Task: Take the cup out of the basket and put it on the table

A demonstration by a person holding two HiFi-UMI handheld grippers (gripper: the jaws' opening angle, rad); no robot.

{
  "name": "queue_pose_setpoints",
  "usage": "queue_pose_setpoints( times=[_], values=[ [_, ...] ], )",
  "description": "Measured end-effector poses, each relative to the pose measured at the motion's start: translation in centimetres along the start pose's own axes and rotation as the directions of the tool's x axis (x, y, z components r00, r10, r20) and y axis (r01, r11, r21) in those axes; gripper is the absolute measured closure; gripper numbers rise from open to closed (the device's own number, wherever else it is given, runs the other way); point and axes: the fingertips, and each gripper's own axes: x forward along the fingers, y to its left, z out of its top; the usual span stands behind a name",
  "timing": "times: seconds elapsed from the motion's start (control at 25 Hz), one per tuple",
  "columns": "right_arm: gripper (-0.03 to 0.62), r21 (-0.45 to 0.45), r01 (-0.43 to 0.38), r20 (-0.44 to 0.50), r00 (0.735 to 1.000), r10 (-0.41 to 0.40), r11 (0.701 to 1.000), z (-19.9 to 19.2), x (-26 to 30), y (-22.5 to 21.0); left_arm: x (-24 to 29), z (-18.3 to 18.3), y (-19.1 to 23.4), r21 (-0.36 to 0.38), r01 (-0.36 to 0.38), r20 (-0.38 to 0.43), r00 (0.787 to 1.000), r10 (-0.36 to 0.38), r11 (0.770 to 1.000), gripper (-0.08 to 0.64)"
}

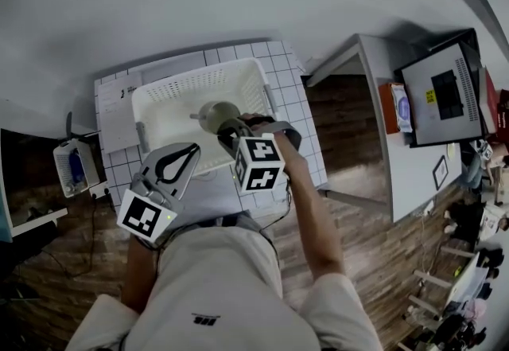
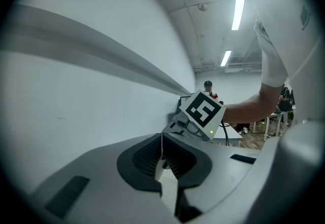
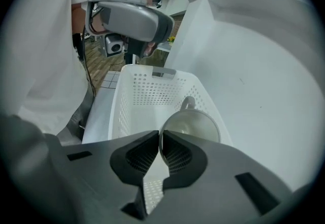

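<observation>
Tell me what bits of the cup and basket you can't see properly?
- Bottom of the grey-green handled cup: right gripper view, the right gripper's own jaws cover it, so lifted or resting is unclear.
- Near wall of the white perforated plastic basket: head view, both grippers cover it.
- Cup and basket: left gripper view shows neither; the left gripper faces a wall.

To our right we see a gray desk (image 1: 404,174) carrying a monitor (image 1: 444,95) and an orange box (image 1: 390,105). At left, a small white crate (image 1: 71,165) holds something blue, perhaps a bottle.
</observation>
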Motion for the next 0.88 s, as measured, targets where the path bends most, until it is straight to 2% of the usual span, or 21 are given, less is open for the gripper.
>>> queue_pose_setpoints(
  times=[0.44, 0.88],
  values=[
    [0.558, 0.064, 0.104, 0.010, 0.994, -0.105, 0.993, -1.2, -4.8, 0.3, 1.9, 0.8, -2.4, 0.039, 0.096, -0.002, 0.995, -0.096, 0.995, 0.545],
    [0.558, 0.132, 0.181, -0.018, 0.983, -0.181, 0.975, -3.2, -9.0, 1.2, 4.2, 1.2, -4.9, 0.054, 0.198, 0.003, 0.980, -0.198, 0.979, 0.545]
  ],
)
